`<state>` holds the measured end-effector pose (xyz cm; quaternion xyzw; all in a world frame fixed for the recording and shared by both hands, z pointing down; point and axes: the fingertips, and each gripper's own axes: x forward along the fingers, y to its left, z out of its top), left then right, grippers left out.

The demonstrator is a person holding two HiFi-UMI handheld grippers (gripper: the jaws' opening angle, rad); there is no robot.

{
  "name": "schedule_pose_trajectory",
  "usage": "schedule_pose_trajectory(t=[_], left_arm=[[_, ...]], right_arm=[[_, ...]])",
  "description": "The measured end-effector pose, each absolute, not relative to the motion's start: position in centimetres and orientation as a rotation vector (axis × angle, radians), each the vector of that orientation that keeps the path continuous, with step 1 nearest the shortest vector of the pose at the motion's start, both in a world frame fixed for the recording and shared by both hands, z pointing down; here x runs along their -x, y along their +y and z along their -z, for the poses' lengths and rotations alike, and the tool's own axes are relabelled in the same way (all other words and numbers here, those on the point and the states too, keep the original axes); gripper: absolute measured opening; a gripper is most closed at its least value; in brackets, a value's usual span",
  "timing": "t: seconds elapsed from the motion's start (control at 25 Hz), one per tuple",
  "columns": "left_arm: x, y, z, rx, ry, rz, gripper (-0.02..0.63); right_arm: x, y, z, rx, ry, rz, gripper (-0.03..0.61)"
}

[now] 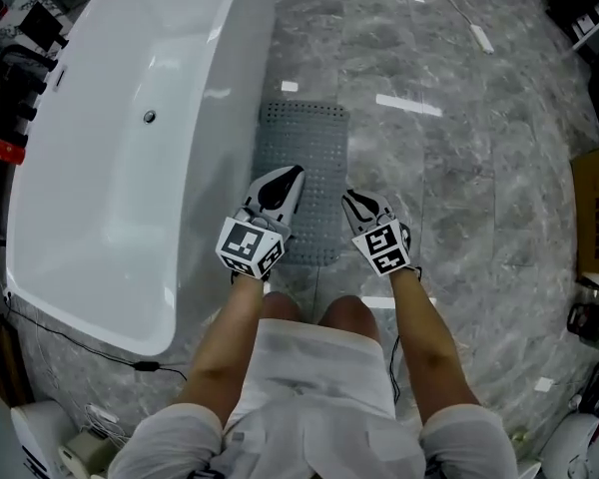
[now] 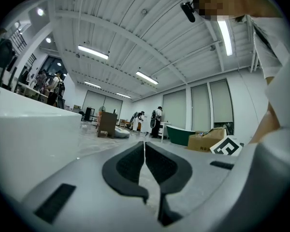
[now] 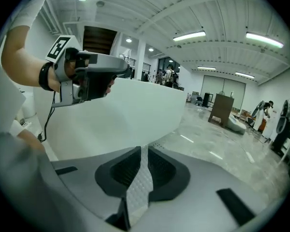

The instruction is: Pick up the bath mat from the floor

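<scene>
The grey bath mat (image 1: 304, 133) lies flat on the shiny grey floor (image 1: 459, 178), right beside the big white bathtub (image 1: 120, 168). The 2 grippers are low over its near end. The left gripper (image 1: 293, 172) is over the near left part of the mat, next to the tub. In the left gripper view its jaws are squeezed tight together, and nothing shows between them. The right gripper (image 1: 350, 199) is at the near right edge of the mat. In the right gripper view its jaws pinch a strip of the bumpy mat, which fills the gap between the 2 dark pads (image 3: 121, 170). The person's bare knees (image 1: 349, 315) are just behind the grippers. A brown cardboard box (image 1: 594, 208) sits well away at the right.
</scene>
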<state>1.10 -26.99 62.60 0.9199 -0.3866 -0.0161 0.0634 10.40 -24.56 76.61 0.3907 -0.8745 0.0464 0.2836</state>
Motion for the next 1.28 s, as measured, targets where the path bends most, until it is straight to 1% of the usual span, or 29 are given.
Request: schedule_pose_trajectory(t=[0.28, 0.48, 0.6, 0.8, 1.08, 1.16, 1.28], left_arm=[[-0.4, -29.2, -73.6, -2.768, -1.226, 0.069, 0.015], [-0.3, -29.9, -78.2, -2.729, -1.254, 0.073, 0.015], [0.0, -30.0, -79.7, -2.703, -1.283, 0.071, 0.015], [0.9, -30.1, -81.2, -2.649, -1.317, 0.114, 0.015], [0.1, -29.3, -82.2, -2.710, -1.278, 0.056, 0.015], [-0.1, -29.3, -82.0, -2.748, -1.286, 0.009, 0.015], [-0.3, -29.2, -81.9, -2.784, -1.305, -0.031, 0.015]], right_arm=[[-9.9, -26.2, -90.4, -0.970, -2.307, -0.135, 0.063], [-9.6, -26.2, -97.8, -0.932, -2.242, -0.212, 0.064], [-9.8, -25.7, -101.0, -0.906, -2.210, -0.270, 0.072], [-9.5, -24.4, -106.0, -0.791, -2.146, -0.307, 0.128], [-9.2, -21.7, -112.0, -0.598, -2.022, -0.313, 0.135], [-8.9, -20.9, -113.1, -0.540, -2.006, -0.314, 0.173], [-8.2, -19.8, -114.8, -0.444, -1.979, -0.294, 0.204]])
